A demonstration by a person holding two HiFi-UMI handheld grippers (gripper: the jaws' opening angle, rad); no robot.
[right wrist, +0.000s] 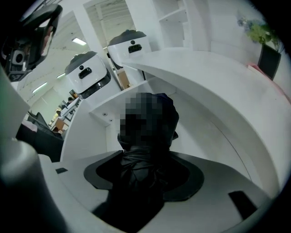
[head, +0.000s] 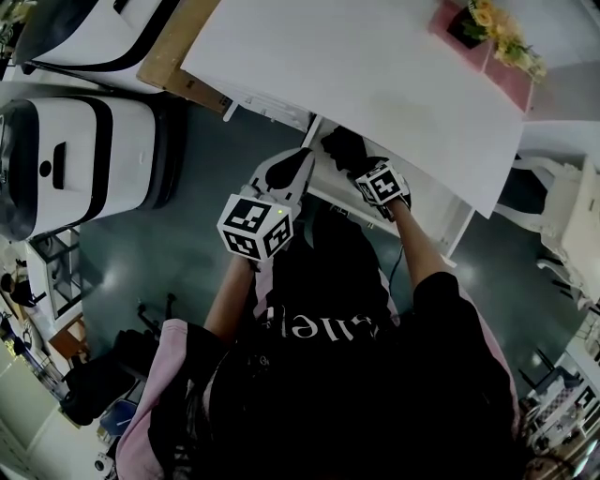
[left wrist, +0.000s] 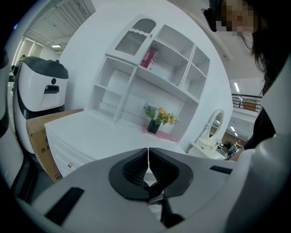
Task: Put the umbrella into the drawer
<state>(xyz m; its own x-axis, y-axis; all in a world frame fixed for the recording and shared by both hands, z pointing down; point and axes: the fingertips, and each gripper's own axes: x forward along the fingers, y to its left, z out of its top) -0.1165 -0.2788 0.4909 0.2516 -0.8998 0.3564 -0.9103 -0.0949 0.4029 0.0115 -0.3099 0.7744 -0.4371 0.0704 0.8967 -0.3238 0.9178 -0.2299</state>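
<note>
A folded black umbrella (head: 343,146) is clamped in my right gripper (head: 359,163), which is shut on it. It hangs over the open white drawer (head: 330,192) that sticks out from under the white desk top (head: 375,75). In the right gripper view the umbrella (right wrist: 148,132) fills the space between the jaws, with the drawer's inside (right wrist: 93,132) behind it. My left gripper (head: 300,161) hovers just left of the umbrella at the drawer's left edge. Its pads (left wrist: 136,166) meet with nothing seen between them.
Two white machines with black bands (head: 84,164) stand on the floor at the left, next to a cardboard box (head: 173,56). A flower pot (head: 487,23) sits on the desk's far corner. A white shelf unit (left wrist: 150,68) rises behind the desk. A white chair (head: 553,187) is at the right.
</note>
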